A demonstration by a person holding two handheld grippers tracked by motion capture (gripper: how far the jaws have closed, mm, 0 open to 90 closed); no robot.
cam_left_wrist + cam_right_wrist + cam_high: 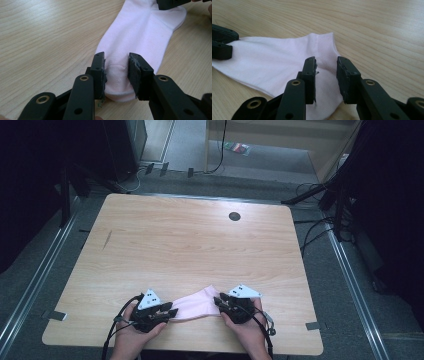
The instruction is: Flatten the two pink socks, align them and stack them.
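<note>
A pale pink sock [195, 302] lies flat on the wooden table [190, 245] near its front edge, between my two grippers. My left gripper [172, 311] is at the sock's left end. In the left gripper view its jaws [116, 75] stand open, one on each side of the toe of the sock [142, 32]. My right gripper [218, 301] is at the sock's right end. In the right gripper view it is open [326, 77] over the cuff end of the sock [274, 62]. The other gripper's jaws [222, 42] show at the far end.
A dark round hole [234, 216] sits near the table's far edge, and a thin dark mark [107, 239] on its left side. Cables [310, 232] trail on the floor to the right of the table. Bare wood stretches beyond the sock.
</note>
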